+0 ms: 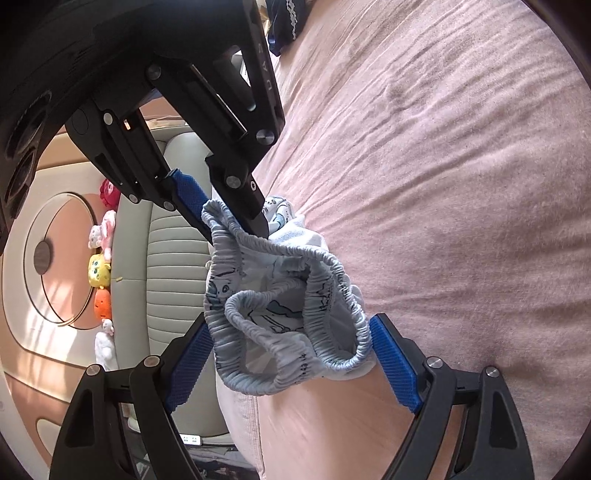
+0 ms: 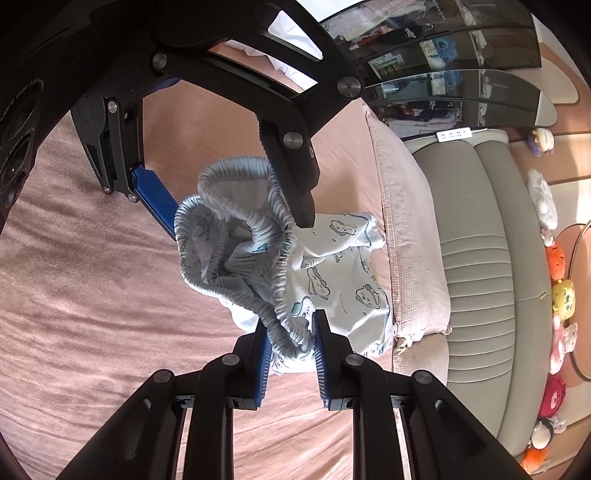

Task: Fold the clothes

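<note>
A small pair of light blue shorts [image 1: 280, 295] with a cartoon print and a gathered elastic waistband hangs bunched above the pink bed [image 1: 443, 184]. My right gripper [image 2: 290, 343] is shut on the waistband, and the legs of the shorts [image 2: 343, 280] trail down onto the sheet beyond it. In the left wrist view the right gripper [image 1: 236, 225] comes in from the upper left, pinching the band's far side. My left gripper [image 1: 291, 321] stands wide, its blue pads [image 1: 395, 362] on either side of the loose waistband without squeezing it. Seen from the right wrist, the left gripper [image 2: 240, 221] faces me.
The bed's edge [image 2: 406, 240] runs beside a grey padded bench [image 2: 480, 258] with a row of plush toys [image 2: 561, 295] behind it. Dark glass shelves [image 2: 443, 74] hang above. A dark blue garment [image 1: 288, 18] lies at the far end of the bed.
</note>
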`<state>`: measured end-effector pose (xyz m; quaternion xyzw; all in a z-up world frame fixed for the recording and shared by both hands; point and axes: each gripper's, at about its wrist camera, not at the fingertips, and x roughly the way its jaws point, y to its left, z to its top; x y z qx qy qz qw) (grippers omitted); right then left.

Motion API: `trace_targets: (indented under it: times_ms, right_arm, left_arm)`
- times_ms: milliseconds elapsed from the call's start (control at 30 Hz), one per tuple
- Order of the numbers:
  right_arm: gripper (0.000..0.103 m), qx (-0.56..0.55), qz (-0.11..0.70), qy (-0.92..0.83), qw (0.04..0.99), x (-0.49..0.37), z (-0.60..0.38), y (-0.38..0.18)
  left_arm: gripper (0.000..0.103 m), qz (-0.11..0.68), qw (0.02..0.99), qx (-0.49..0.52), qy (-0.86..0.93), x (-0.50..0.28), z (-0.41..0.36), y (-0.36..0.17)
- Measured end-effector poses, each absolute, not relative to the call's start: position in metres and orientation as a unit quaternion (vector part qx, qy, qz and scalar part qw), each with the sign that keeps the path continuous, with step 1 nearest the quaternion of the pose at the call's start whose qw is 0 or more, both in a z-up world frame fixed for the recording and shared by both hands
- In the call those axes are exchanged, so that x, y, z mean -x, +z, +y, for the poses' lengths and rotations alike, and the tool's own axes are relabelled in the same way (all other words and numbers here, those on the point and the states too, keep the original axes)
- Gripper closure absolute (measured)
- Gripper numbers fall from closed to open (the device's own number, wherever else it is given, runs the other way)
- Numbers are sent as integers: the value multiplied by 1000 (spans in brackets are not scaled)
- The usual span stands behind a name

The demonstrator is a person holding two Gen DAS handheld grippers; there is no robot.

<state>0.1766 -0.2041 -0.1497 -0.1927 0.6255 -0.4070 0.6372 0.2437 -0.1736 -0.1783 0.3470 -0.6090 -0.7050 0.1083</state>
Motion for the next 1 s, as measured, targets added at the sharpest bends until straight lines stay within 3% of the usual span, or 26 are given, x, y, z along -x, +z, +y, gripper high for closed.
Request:
trace_targets:
  times_ms: [100, 167, 233, 267, 300, 333, 367, 633, 1000]
  right_arm:
    - [83, 192, 625, -409, 637, -176, -202, -153]
    - [83, 194, 625, -407, 637, -175, -199, -156]
    - [77, 202, 626, -404, 636, -174, -195, -161]
    - [61, 222, 627, -403, 629, -172, -191, -165]
    - [38, 243, 629, -401, 621, -171, -186, -171]
    - [27, 258, 629, -398, 616, -171, -181, -176]
    - [22, 273, 628, -396, 611, -170, -176, -181]
    - [22, 394, 636, -369, 552, -170, -148, -227]
    - [22, 363, 629, -418, 545, -178, -178, -218]
  left_arm:
    - [37, -609, 103, -352, -703, -252, -167, -185]
    - [57, -613, 104, -352, -699, -255, -166, -188]
    - [62, -616, 100, -356, -696, -258, -166, -191]
    - [66, -607, 98, -361, -701, -257, -167, -189]
    - [68, -593, 99, -369, -709, -256, -169, -186]
    - [69, -578, 106, -375, -717, -253, -171, -182]
    - [70, -563, 111, -379, -726, -249, -175, -176]
    - [73, -496, 132, -390, -764, -235, -184, -151]
    - [73, -475, 131, -395, -776, -232, -187, -139]
